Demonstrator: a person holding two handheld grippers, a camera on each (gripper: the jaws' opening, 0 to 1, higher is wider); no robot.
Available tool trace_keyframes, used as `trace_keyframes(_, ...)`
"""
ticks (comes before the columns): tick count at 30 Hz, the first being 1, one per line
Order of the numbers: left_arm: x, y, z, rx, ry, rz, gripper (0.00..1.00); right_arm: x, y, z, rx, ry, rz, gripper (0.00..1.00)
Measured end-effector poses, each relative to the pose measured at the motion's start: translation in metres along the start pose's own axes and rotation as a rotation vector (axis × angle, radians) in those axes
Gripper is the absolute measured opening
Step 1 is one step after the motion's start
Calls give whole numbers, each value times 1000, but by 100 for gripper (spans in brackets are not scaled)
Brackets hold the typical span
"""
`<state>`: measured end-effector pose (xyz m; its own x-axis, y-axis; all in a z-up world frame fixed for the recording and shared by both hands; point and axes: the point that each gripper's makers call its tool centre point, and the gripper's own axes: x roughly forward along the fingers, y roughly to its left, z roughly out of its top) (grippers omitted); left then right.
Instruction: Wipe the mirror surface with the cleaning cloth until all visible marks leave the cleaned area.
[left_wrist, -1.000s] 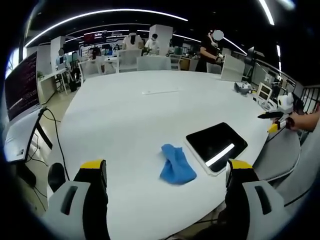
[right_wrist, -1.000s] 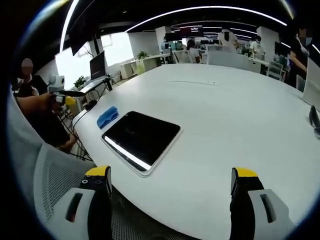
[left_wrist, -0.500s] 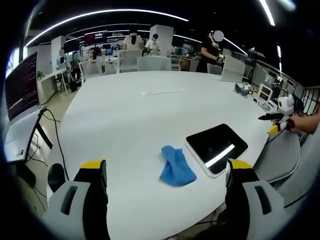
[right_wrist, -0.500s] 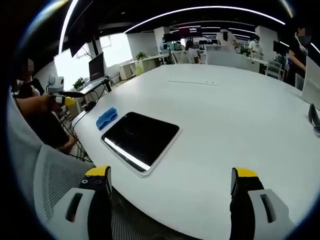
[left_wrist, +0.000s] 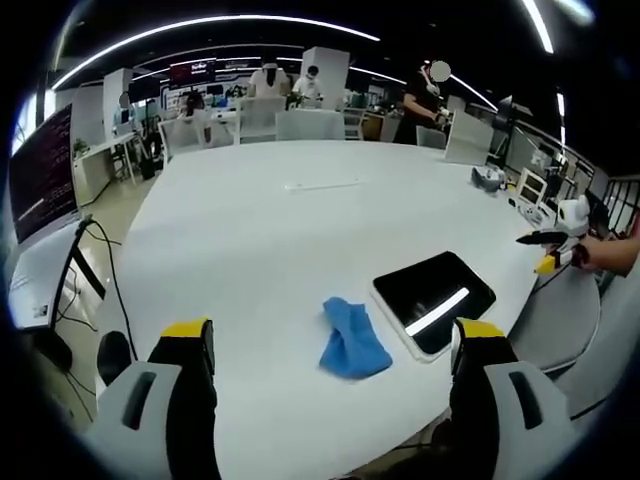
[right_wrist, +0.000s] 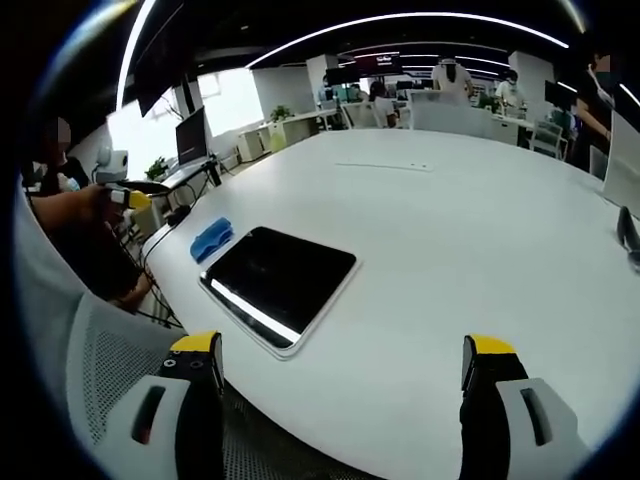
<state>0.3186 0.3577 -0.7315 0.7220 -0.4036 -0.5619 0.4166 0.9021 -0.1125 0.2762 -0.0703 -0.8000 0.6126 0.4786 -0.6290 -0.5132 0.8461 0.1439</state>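
Holding both tongs wide open and empty, I have not begun the wiping. My left gripper hangs at the near edge of the white table, and the blue cloth lies just left of the mirror, untouched. My right gripper looks at the mirror from the other side. I cannot see marks on it.

Lighting is even and bright, supplied by long ceiling strip lights. One strip reflects as a sharp glare line on the mirror. The white desk shows soft, faint shadows. Fisheye distortion bends edges; distant background is slightly soft.
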Motion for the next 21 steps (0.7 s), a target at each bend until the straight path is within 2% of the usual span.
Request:
trace_keyframes(7,5,-6,8,-22,28,-13,97,2,1,-1,3,-1,4,98)
trace_keyframes(8,7,-7,6,-31,56,-13,97,2,0,-2,4,1,4,98)
trace_keyframes(12,13,-15,12,-45,88,-28,95,3,-1,-5,15,5,5,98)
trace_keyframes(16,21,-24,12,-98,160,-63,94,5,-2,-4,20,4,5,98)
trace_keyframes(17,21,-26,4,-127,229,-67,92,5,-3,-3,21,3,4,98)
trace_keyframes(21,34,-29,3,-130,273,-81,88,8,-5,-2,26,1,4,98)
